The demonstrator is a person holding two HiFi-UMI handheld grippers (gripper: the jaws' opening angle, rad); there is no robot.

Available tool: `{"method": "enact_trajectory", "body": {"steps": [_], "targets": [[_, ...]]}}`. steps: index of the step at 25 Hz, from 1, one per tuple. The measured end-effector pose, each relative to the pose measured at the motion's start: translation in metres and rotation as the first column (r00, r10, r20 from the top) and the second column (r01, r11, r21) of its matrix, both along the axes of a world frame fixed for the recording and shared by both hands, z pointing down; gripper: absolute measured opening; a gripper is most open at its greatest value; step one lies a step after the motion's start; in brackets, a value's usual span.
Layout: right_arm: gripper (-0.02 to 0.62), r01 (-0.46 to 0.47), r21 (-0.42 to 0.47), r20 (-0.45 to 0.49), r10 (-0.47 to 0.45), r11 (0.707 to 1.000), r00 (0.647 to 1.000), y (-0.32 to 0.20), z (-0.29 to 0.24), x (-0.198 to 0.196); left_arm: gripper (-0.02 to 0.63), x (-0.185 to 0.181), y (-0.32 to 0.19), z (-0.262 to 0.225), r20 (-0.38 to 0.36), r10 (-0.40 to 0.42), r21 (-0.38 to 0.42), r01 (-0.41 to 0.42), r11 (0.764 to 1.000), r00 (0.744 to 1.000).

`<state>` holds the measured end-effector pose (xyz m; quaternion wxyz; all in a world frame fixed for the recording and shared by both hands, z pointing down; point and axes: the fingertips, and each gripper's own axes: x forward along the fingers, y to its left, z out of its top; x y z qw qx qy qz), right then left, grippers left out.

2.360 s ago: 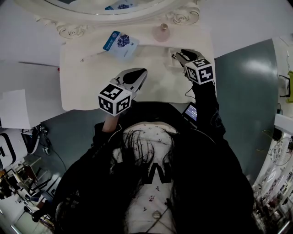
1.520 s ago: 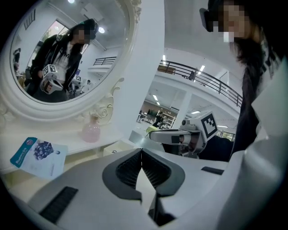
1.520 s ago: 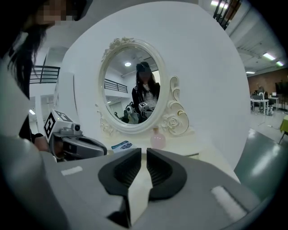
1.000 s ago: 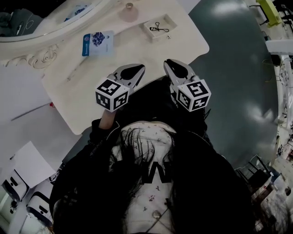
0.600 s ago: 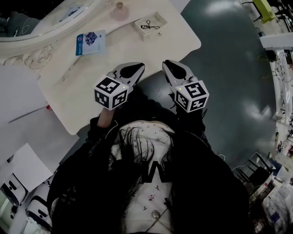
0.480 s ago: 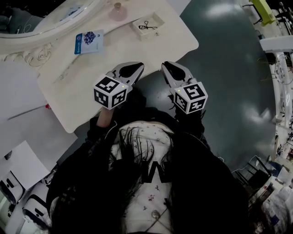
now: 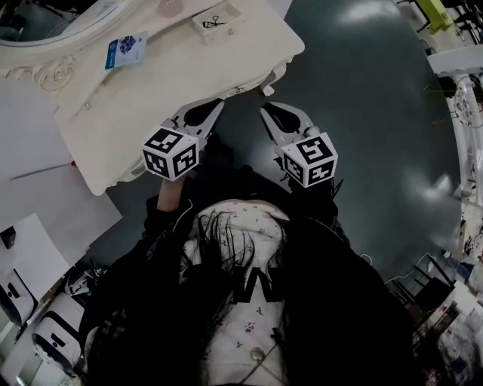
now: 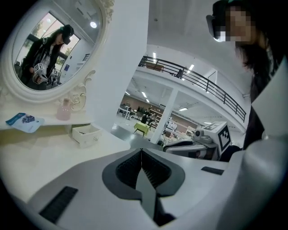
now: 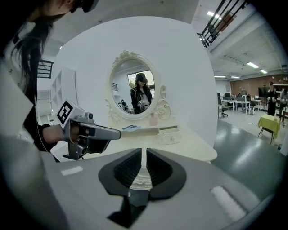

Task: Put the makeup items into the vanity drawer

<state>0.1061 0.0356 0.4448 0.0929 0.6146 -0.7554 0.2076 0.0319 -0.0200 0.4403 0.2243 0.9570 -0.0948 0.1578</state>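
Note:
A white vanity table (image 7: 173,75) fills the upper left of the head view. On it lie a blue packet (image 7: 124,50), a pink bottle (image 7: 167,7) and a small open drawer box (image 7: 217,16) that holds a black eyelash curler (image 7: 214,21). My left gripper (image 7: 202,113) hovers at the table's front edge, shut and empty (image 8: 141,150). My right gripper (image 7: 273,114) hangs beside it over the floor, off the table. Its jaws (image 9: 144,152) are closing, with a thin gap left and nothing between them.
Behind the table stands an oval mirror (image 9: 137,92) in an ornate white frame. Dark green floor (image 7: 362,90) lies to the right. White sheets (image 7: 45,203) and equipment (image 7: 53,339) sit at the left. The person's body is close below both grippers.
The right gripper has come back from the small drawer box to the table's front. Both grippers now sit lower off the table, which has slid up and left in view.

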Motion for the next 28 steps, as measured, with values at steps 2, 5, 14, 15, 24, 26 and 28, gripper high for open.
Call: {"method": "enact_trajectory", "body": {"steps": [2,5,14,15,24,26,28], "targets": [[0.043,0.012,0.004,0.003,-0.012,1.000,1.000,0.019,0.001,-0.002,0.000,0.000,0.023,-0.002,0.000,-0.001,0.009,0.001,1.000,1.000],[0.042,0.034,0.016,0.004,-0.035,0.999,0.999,0.043,0.001,-0.009,0.000,-0.001,0.055,-0.004,0.006,0.002,0.023,-0.003,1.000,1.000],[0.021,0.117,0.048,0.013,-0.117,0.992,0.993,0.083,0.002,-0.043,0.000,-0.027,0.115,-0.004,0.037,-0.041,0.051,0.039,0.998,0.998],[0.021,0.124,0.052,0.016,-0.125,0.991,0.992,0.084,0.003,-0.047,0.000,-0.031,0.118,-0.003,0.041,-0.048,0.056,0.046,0.997,0.998],[0.009,0.167,0.074,0.031,-0.170,0.983,0.985,0.090,0.001,-0.074,0.000,-0.057,0.129,-0.008,0.045,-0.092,0.078,0.088,0.993,0.995],[0.009,0.171,0.080,0.035,-0.174,0.982,0.984,0.091,-0.002,-0.078,0.000,-0.057,0.128,-0.012,0.040,-0.091,0.083,0.087,0.993,0.995],[0.009,0.170,0.084,0.034,-0.173,0.982,0.984,0.089,-0.005,-0.080,-0.001,-0.056,0.126,-0.016,0.031,-0.085,0.091,0.082,0.992,0.996]]}}
